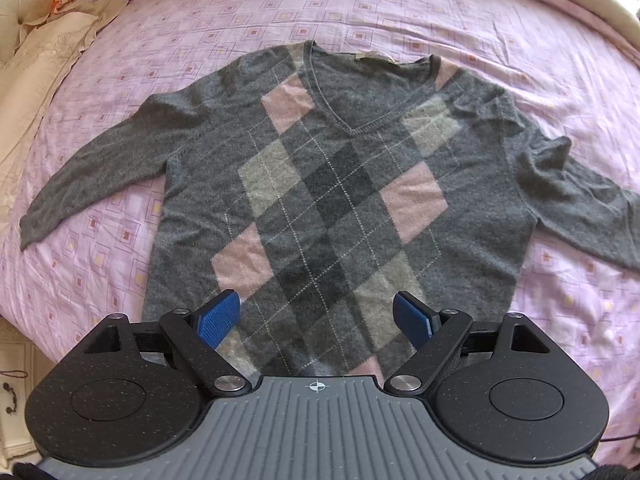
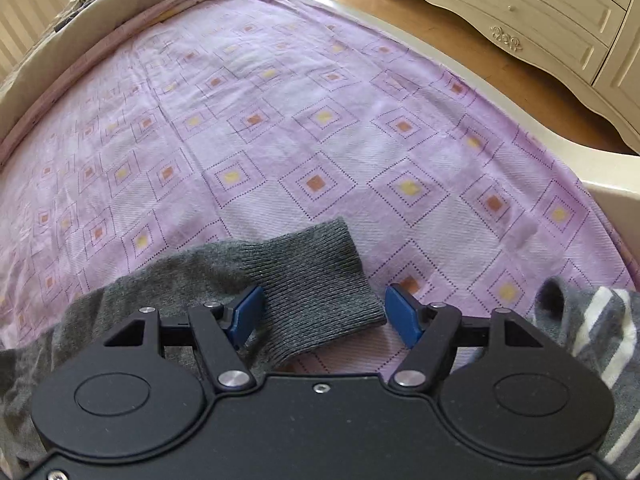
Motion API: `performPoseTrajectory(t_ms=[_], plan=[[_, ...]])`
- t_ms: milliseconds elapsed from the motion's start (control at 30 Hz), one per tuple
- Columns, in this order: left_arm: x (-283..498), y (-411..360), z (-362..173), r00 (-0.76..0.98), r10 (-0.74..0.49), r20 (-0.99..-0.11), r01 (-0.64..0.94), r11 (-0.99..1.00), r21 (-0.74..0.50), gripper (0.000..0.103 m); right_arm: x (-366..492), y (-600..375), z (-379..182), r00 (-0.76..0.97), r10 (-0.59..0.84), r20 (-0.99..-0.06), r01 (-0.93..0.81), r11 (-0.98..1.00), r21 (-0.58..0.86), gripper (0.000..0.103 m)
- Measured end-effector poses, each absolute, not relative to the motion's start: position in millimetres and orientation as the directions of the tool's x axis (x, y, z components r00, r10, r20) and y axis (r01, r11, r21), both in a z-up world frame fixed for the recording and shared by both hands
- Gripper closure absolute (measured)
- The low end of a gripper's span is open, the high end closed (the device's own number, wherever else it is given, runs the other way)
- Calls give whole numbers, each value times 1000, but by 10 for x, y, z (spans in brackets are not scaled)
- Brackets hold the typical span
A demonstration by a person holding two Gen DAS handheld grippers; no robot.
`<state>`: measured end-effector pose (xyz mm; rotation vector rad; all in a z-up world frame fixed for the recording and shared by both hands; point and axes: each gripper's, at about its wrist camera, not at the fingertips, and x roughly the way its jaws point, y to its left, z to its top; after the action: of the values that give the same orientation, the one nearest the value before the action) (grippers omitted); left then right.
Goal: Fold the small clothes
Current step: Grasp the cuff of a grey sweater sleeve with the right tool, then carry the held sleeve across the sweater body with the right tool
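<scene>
A grey V-neck sweater [image 1: 320, 184] with pink, pale and dark argyle diamonds lies flat, front up, on the pink bed sheet [image 1: 400, 12], both sleeves spread out. My left gripper [image 1: 318, 316] hangs open above the sweater's lower hem, blue pads wide apart, nothing between them. In the right wrist view, the ribbed grey cuff [image 2: 316, 276] of one sweater sleeve lies on the sheet between the blue pads of my right gripper [image 2: 324, 312], which is open and straddles the cuff without pinching it.
A grey and white striped garment [image 2: 600, 332] lies at the right edge of the bed. Cream pillows [image 1: 44, 52] sit at the far left. A cream dresser [image 2: 540, 12] stands on the wooden floor [image 2: 420, 20] beyond the bed's edge.
</scene>
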<state>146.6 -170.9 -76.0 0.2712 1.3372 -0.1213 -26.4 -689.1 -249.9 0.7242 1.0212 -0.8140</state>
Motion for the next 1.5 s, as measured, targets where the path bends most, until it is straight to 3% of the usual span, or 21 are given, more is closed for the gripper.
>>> performPoseTrajectory(t_ms=[33,133,200,400,633,900,1033,1167,1300,1500], plan=[[1473,-1710,-761,231,71,-970,242,962,128,19,-265,-6884,-2501,302,-240,-922,850,507,147,35],[1504,-1711,-770,228,75,-971,241,962,131,19,-275,-6879,-2464,316,-255,-914,851,503,154,61],[1524,-1705,-786,226,73,-971,246,961,130,19,-271,-6882,-2431,335,-246,-909,845,505,175,86],[1582,-1632,-807,230,52,-972,267,957,115,19,-217,-6756,-2174,372,-278,-886,835,516,189,87],[1708,-1275,-830,237,6,-971,277,958,74,19,93,-6268,-1400,475,-325,-818,768,607,205,87],[2018,-572,-940,228,-74,-971,329,944,5,19,867,-5049,-484,604,-308,-735,651,723,231,87],[2204,-117,-964,234,-101,-967,345,939,-15,19,1343,-4197,-233,665,-221,-714,559,781,279,87],[2376,292,-995,247,-99,-964,359,933,-3,19,1831,-3318,-288,696,-109,-710,446,840,309,87],[2496,624,-1003,268,-80,-960,366,930,25,19,2251,-2592,-656,687,1,-726,378,853,359,87],[2600,911,-1032,276,-66,-959,360,932,39,19,2650,-1703,-1190,616,75,-785,301,897,322,87]])
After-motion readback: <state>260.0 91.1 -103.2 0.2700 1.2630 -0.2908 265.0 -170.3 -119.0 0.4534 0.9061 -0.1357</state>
